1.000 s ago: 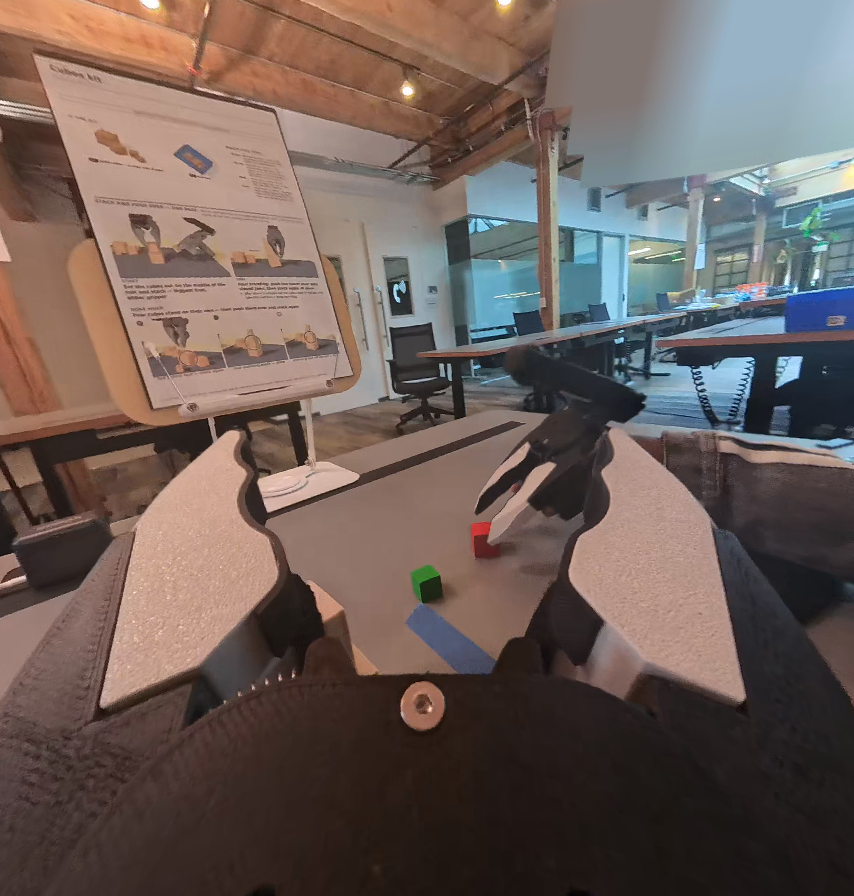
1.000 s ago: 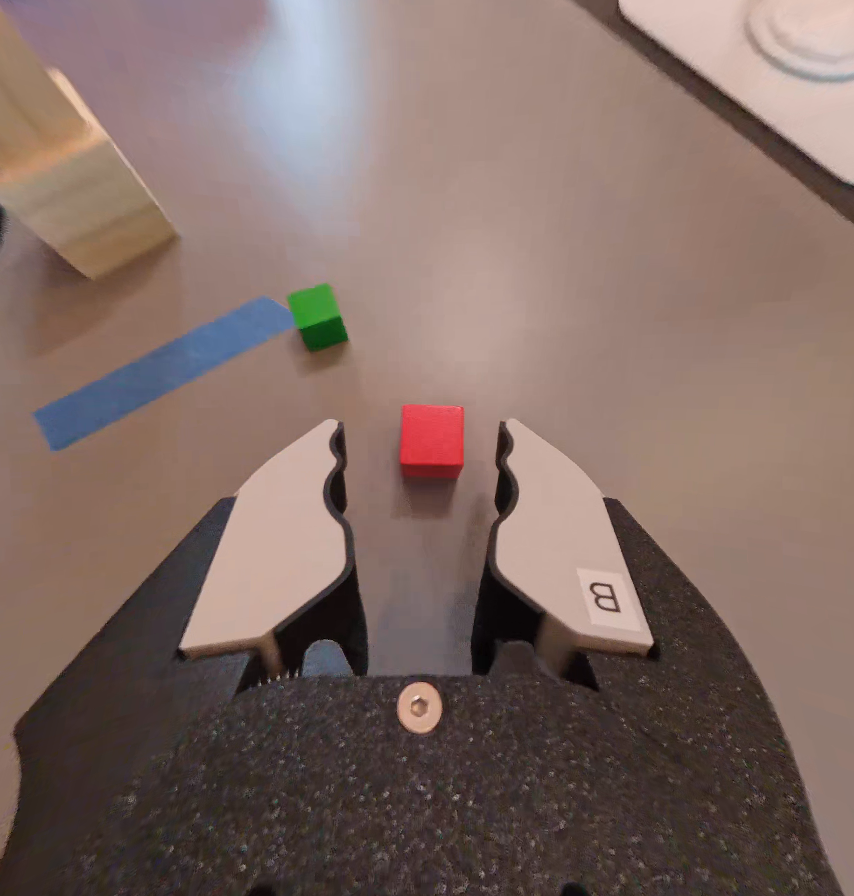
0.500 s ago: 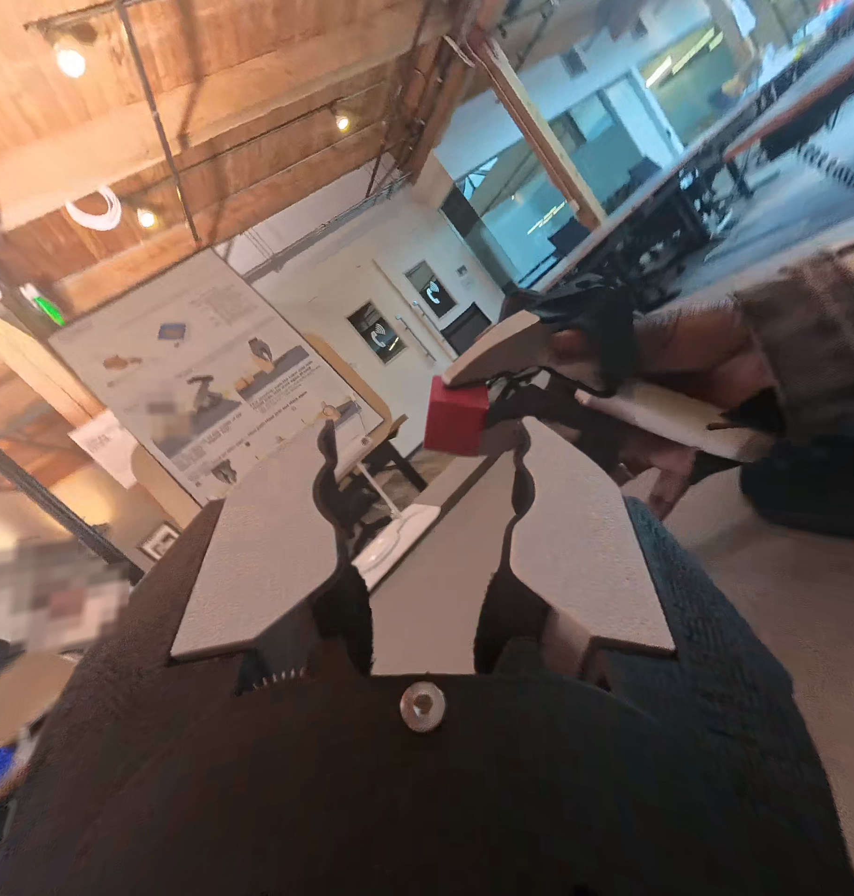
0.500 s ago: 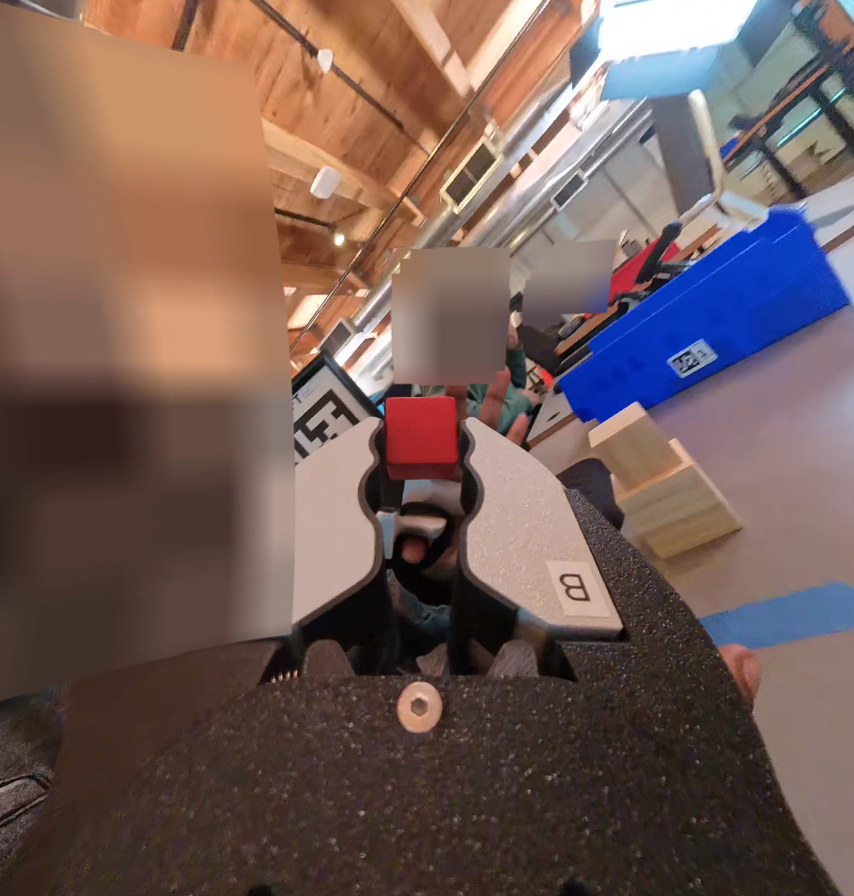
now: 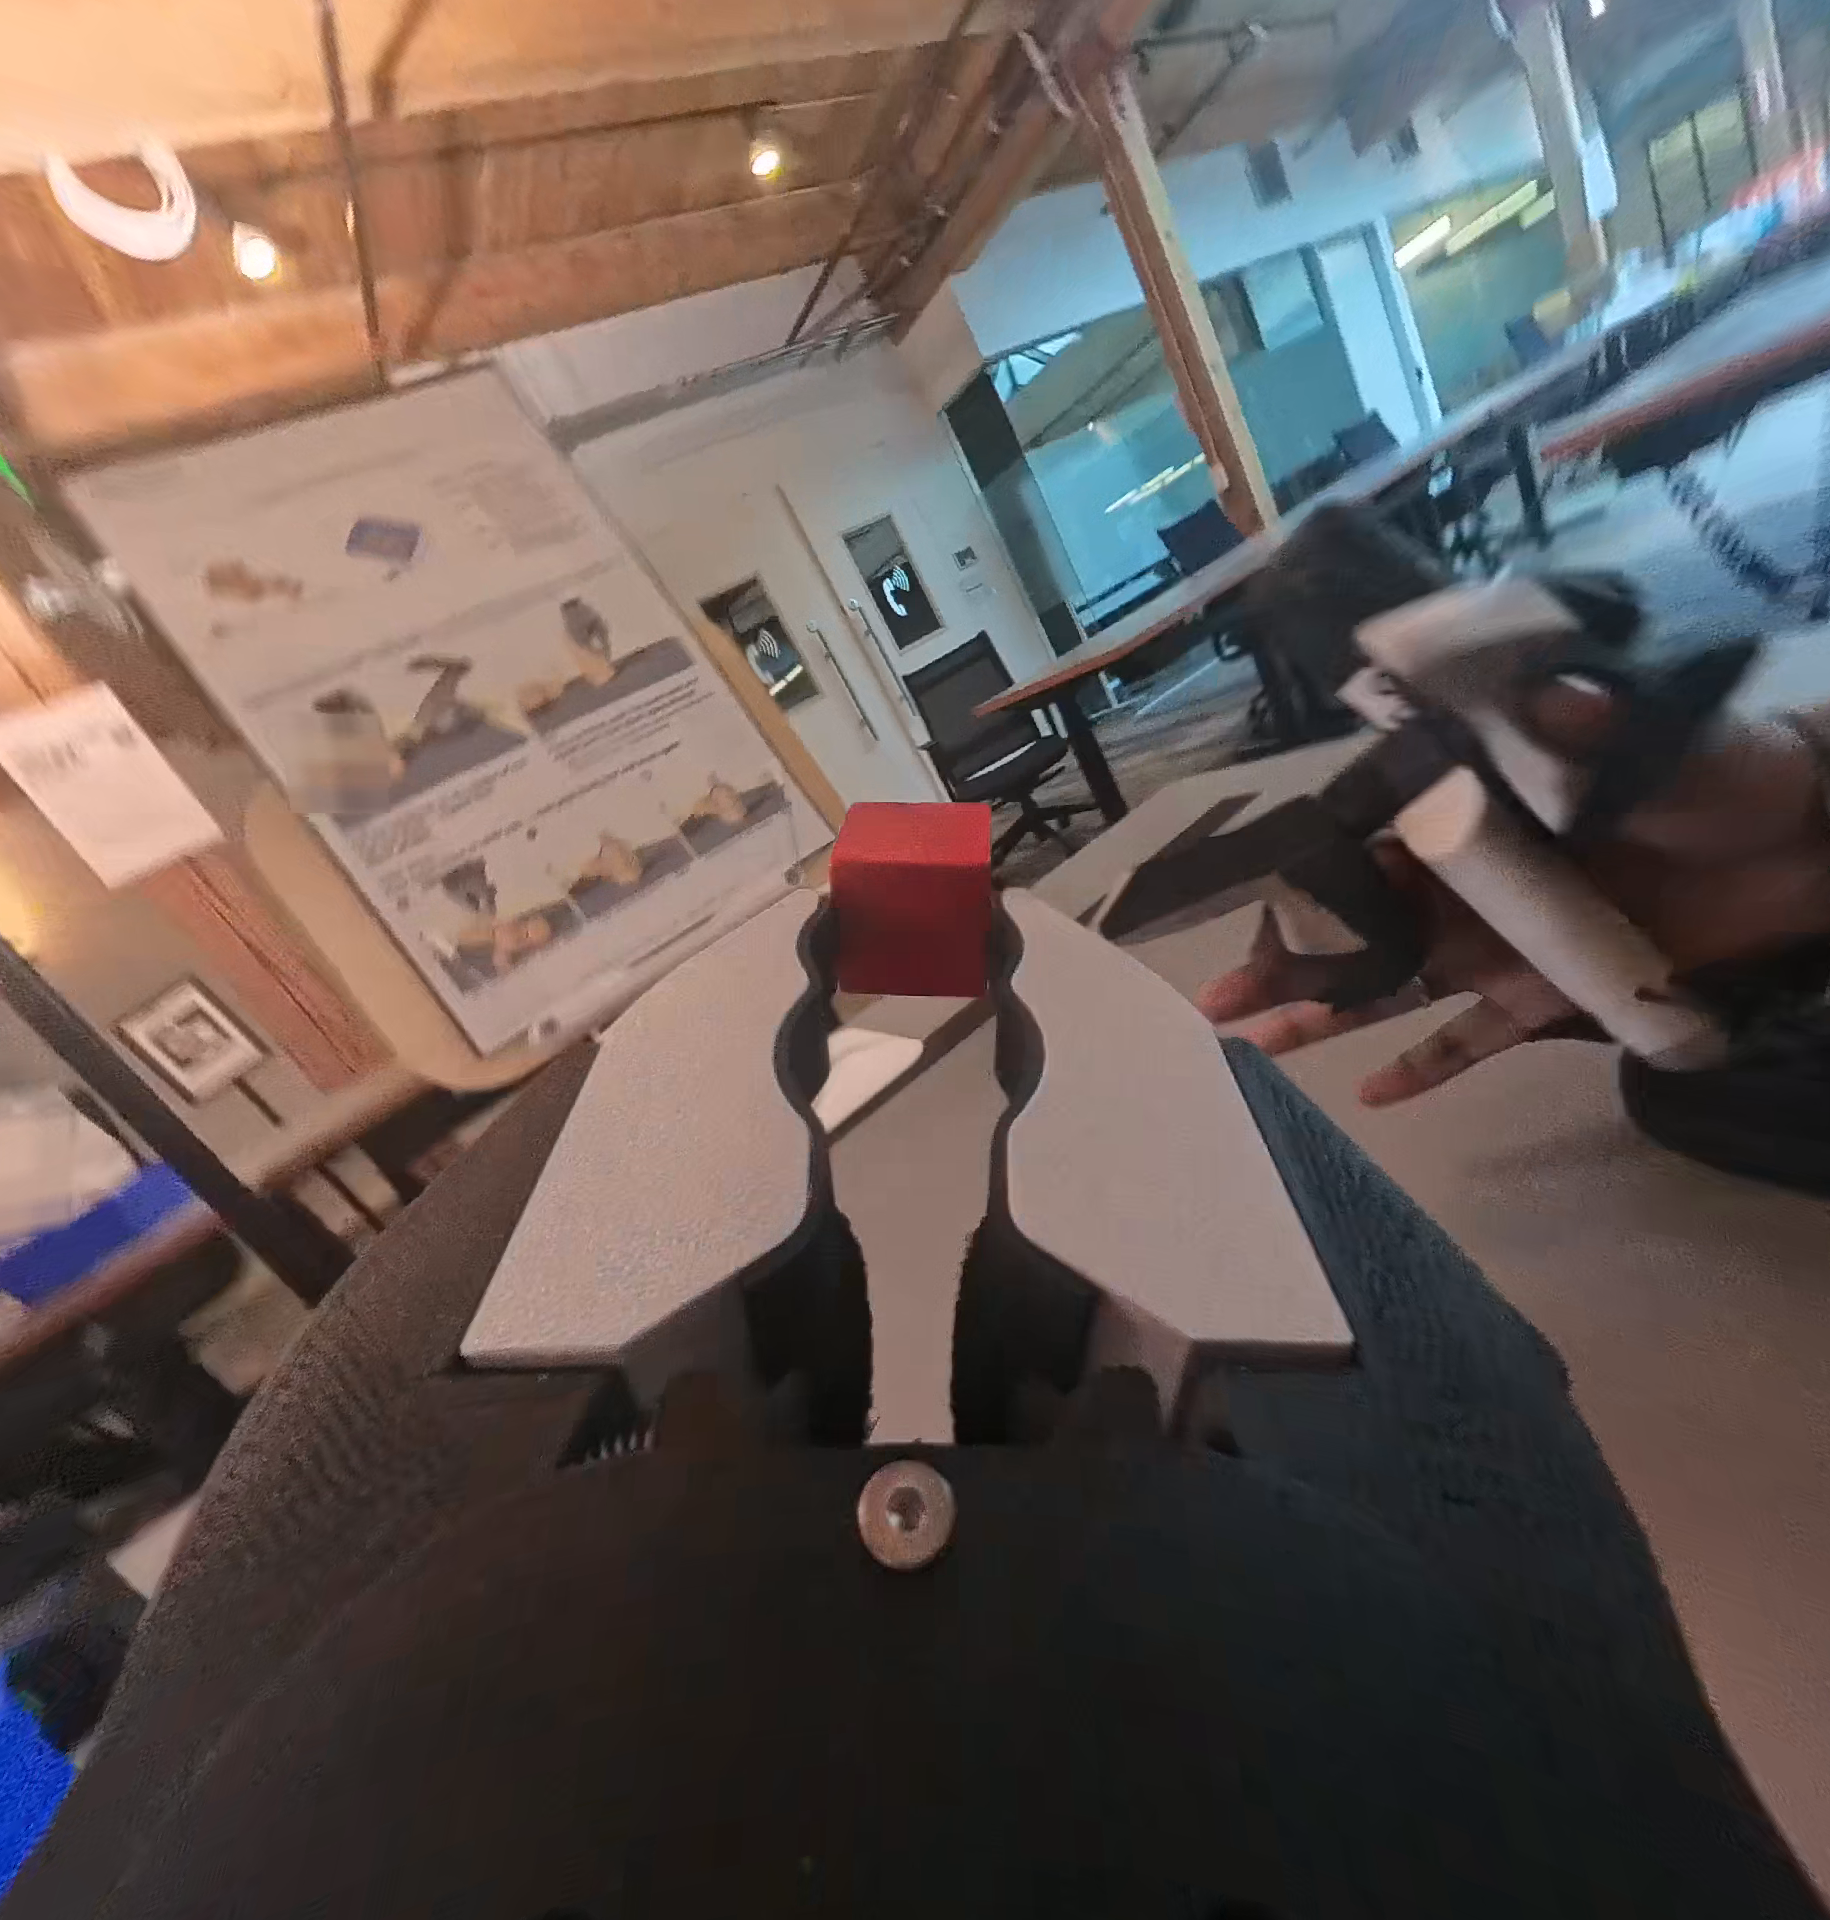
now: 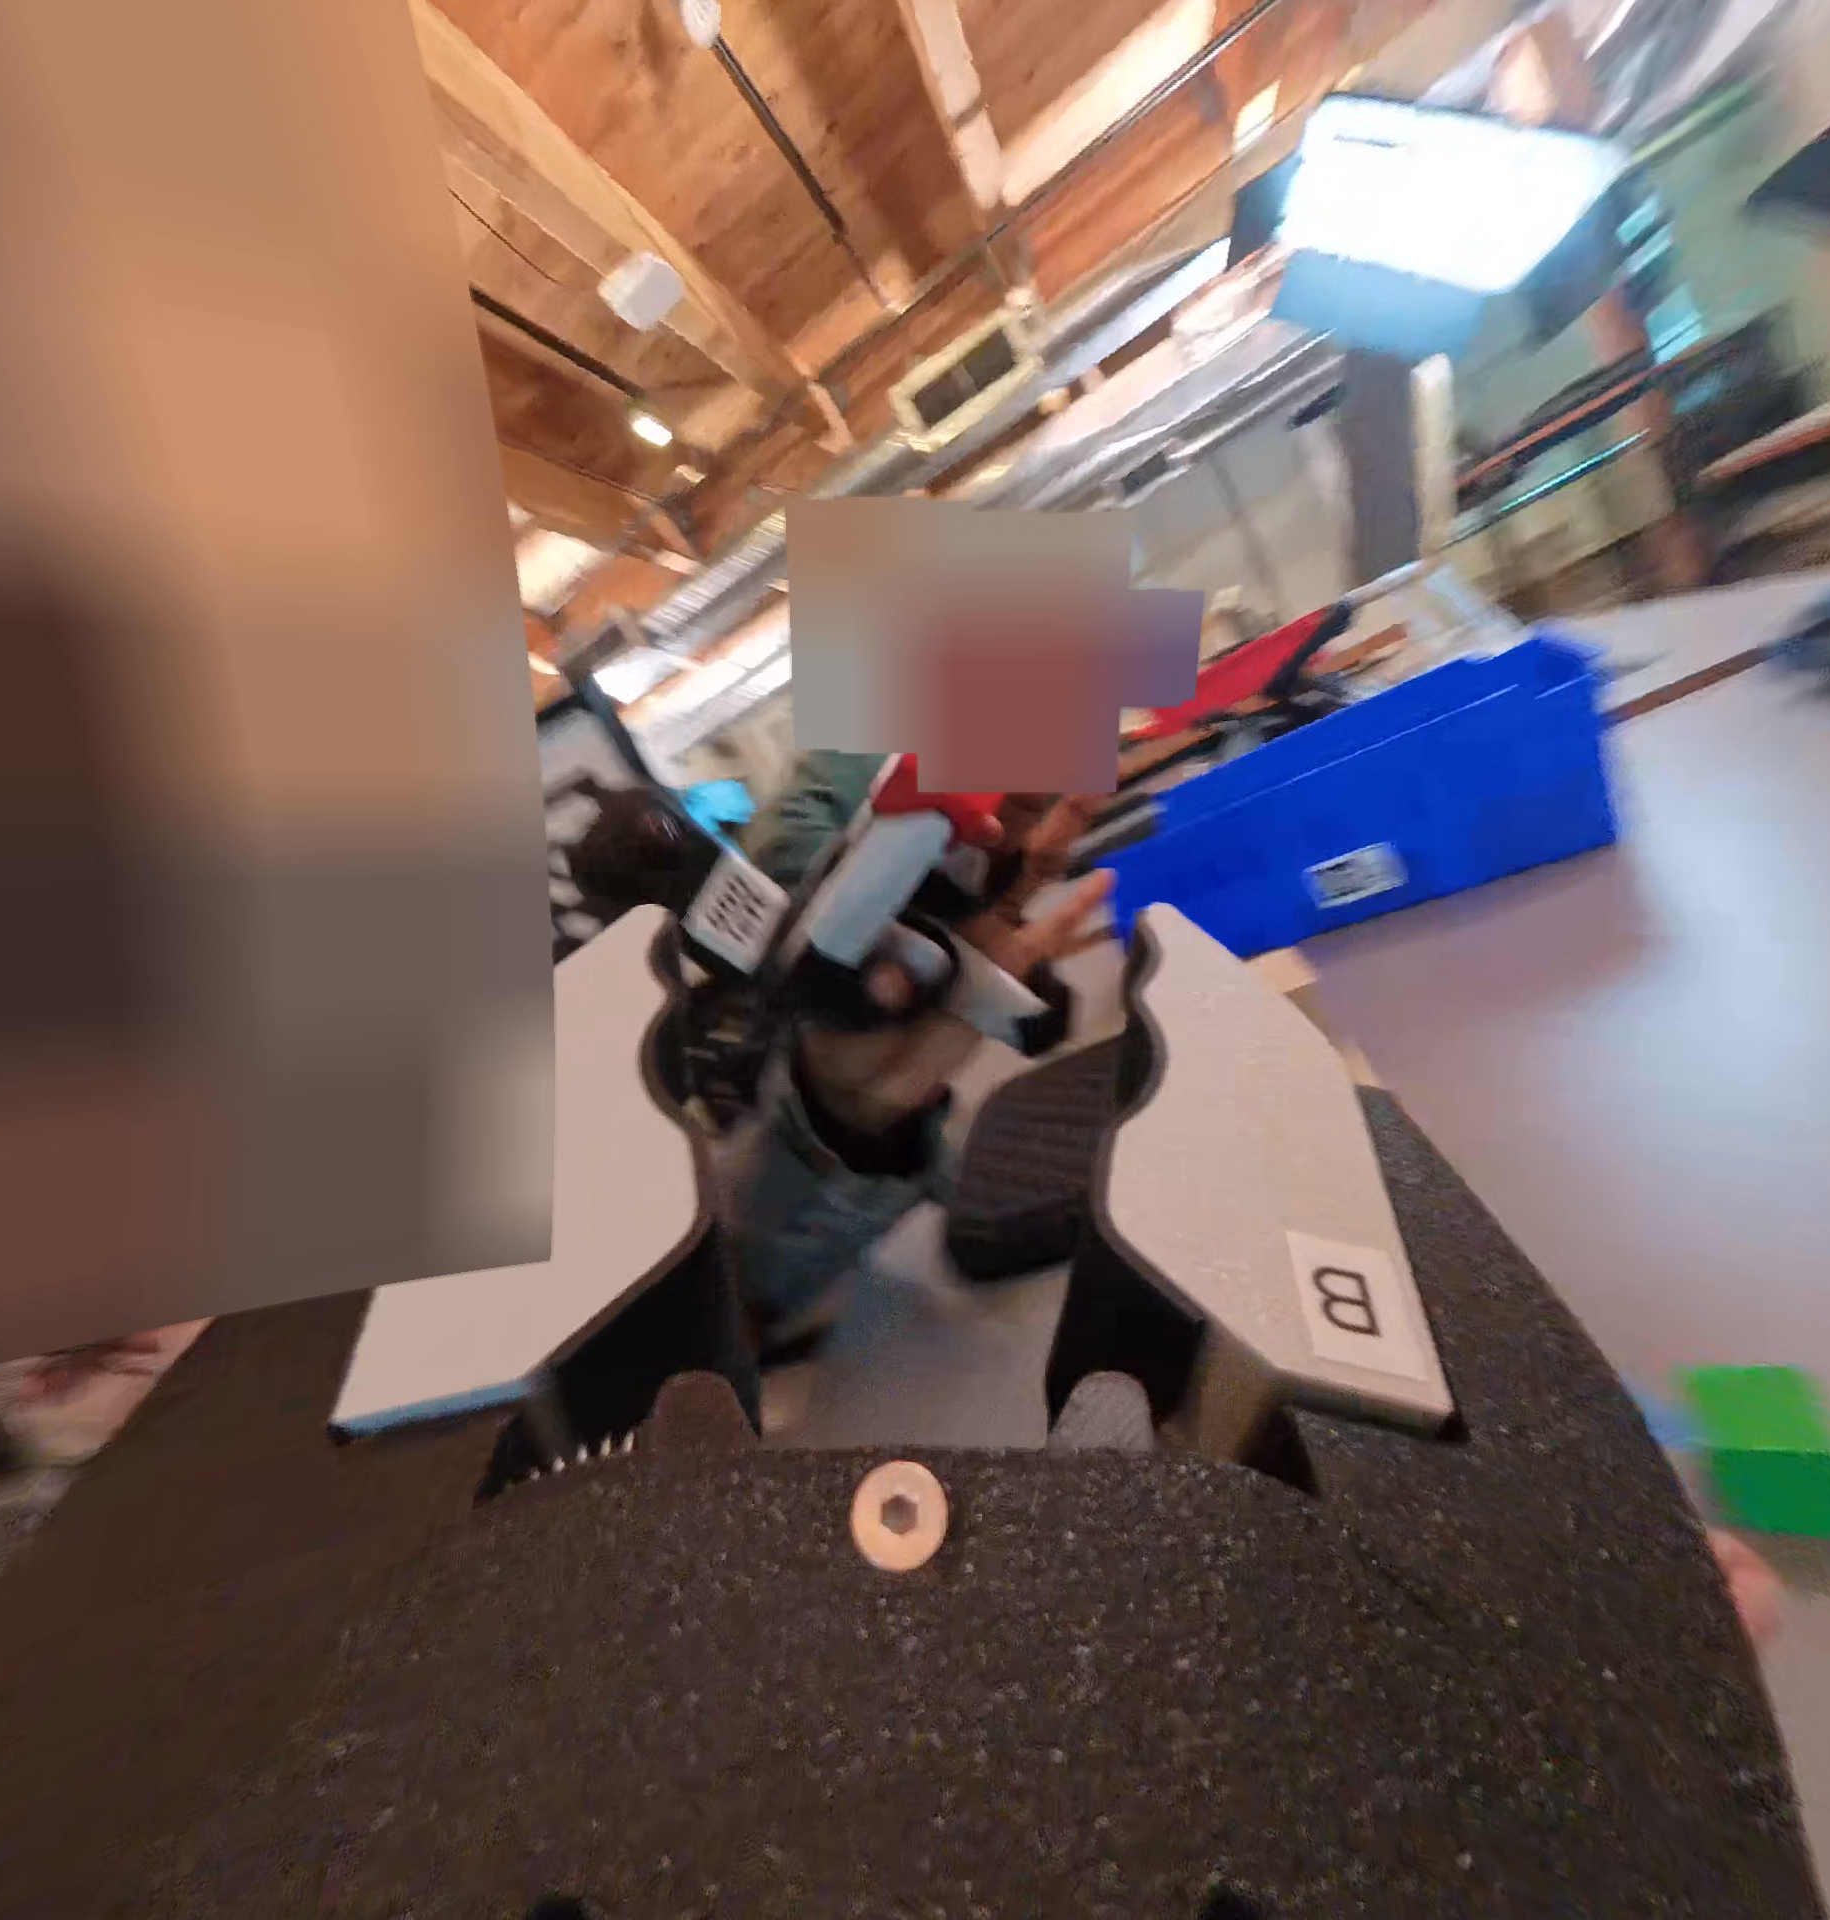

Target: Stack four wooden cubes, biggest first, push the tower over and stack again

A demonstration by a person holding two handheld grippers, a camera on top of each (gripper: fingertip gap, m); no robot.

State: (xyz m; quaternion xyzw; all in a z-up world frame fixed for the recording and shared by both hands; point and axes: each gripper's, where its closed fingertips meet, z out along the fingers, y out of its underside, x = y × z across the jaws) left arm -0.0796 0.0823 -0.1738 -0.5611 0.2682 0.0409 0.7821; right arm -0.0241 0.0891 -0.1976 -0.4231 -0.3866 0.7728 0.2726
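Small red wooden cube [image 5: 911,914]: off the grey tabletop, out of the right gripper [image 6: 895,956], now clamped between the tips of the left gripper [image 5: 911,940], lifted against the room backdrop. Left gripper: narrowed from wide open to pinching the cube's sides. Right gripper: reopened wide, holding nothing, drawn back to the right. Small green wooden cube [image 6: 1768,1449]: now at the right wrist view's lower right edge.
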